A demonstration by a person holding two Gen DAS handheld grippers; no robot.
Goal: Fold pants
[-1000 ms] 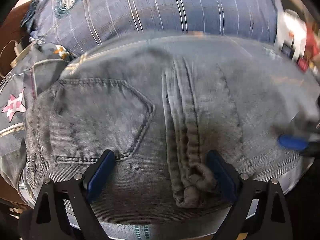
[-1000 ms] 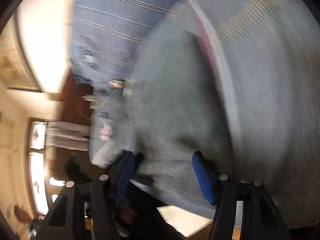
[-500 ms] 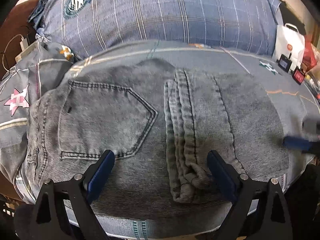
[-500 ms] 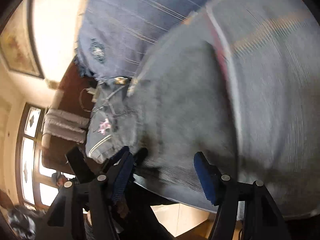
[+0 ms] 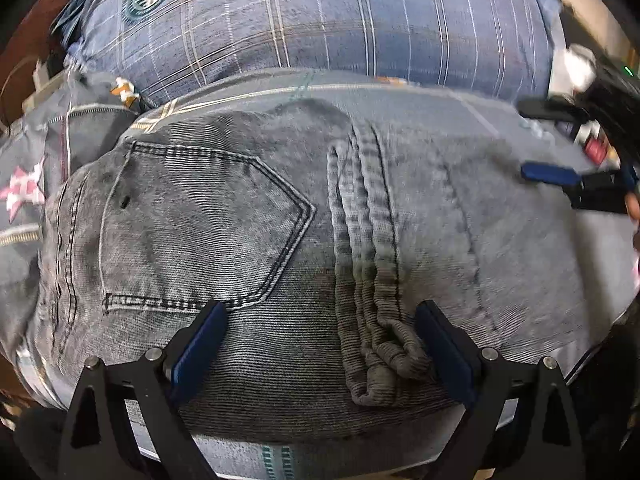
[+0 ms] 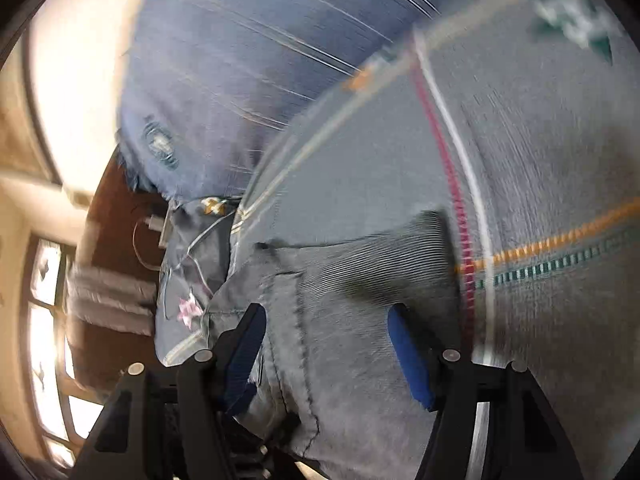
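Observation:
Grey jeans (image 5: pixel 248 216) lie folded on the bed, back pocket up, with a bunched seam (image 5: pixel 372 280) running toward the near edge. My left gripper (image 5: pixel 320 348) hangs open over that near edge, its blue pads astride the fabric, the right pad beside the bunched seam end. At the right of the left wrist view my right gripper (image 5: pixel 548 140) floats open above the jeans' right side. In the blurred right wrist view the right gripper (image 6: pixel 326 356) has nothing between its pads; the jeans (image 6: pixel 352 280) lie below them.
A blue plaid pillow (image 5: pixel 320 20) fills the far side of the bed. A grey star-print cushion (image 5: pixel 24 192) lies at the left. The grey striped bedsheet (image 6: pixel 560 184) spreads right. Small blurred items (image 5: pixel 592 140) stand at the far right. A bright window (image 6: pixel 44 320) and brown wood (image 6: pixel 116 208) are beyond.
My right gripper has lifted and pulled back from the jeans' right edge, so more striped sheet shows in its view. The left gripper has stayed over the near edge.

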